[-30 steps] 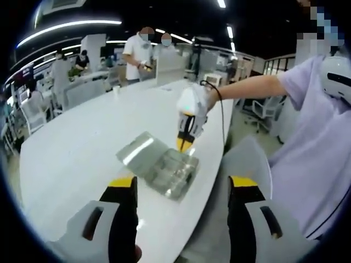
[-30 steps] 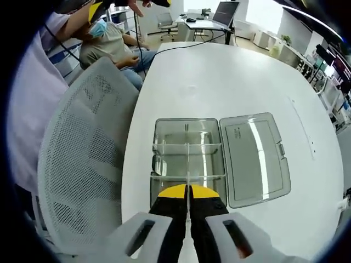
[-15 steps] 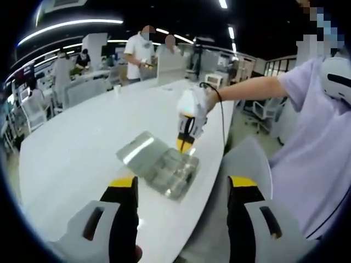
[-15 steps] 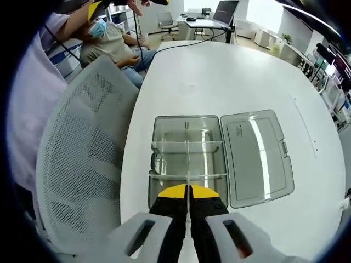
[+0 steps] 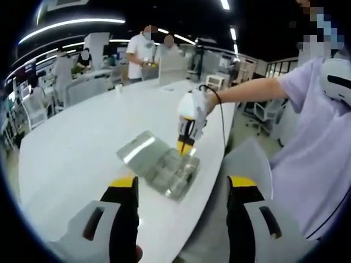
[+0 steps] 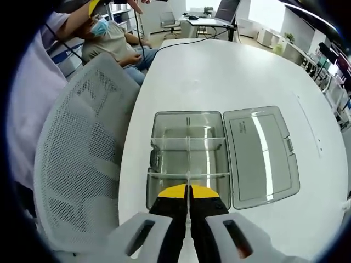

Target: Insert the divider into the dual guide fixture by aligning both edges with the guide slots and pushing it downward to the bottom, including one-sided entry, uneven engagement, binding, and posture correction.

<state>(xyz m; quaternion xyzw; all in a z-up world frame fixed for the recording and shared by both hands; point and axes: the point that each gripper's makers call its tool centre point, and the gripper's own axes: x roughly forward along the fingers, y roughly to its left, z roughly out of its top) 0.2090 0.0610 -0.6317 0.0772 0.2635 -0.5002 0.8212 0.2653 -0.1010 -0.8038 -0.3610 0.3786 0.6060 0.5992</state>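
Clear box (image 6: 188, 156), lid label unreadable, right gripper (image 6: 188, 198) pinching divider (image 6: 188, 181), left gripper (image 5: 181, 189) spread.

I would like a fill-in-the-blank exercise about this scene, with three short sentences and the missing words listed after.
1. The clear box sits on a table whose colour is ____.
2. The box's lid is ____, lying flat beside it.
3. The right hand-held gripper has its jaws ____ on a thin clear divider, while the left hand-held gripper has its jaws spread wide.

Missing words: white; open; shut
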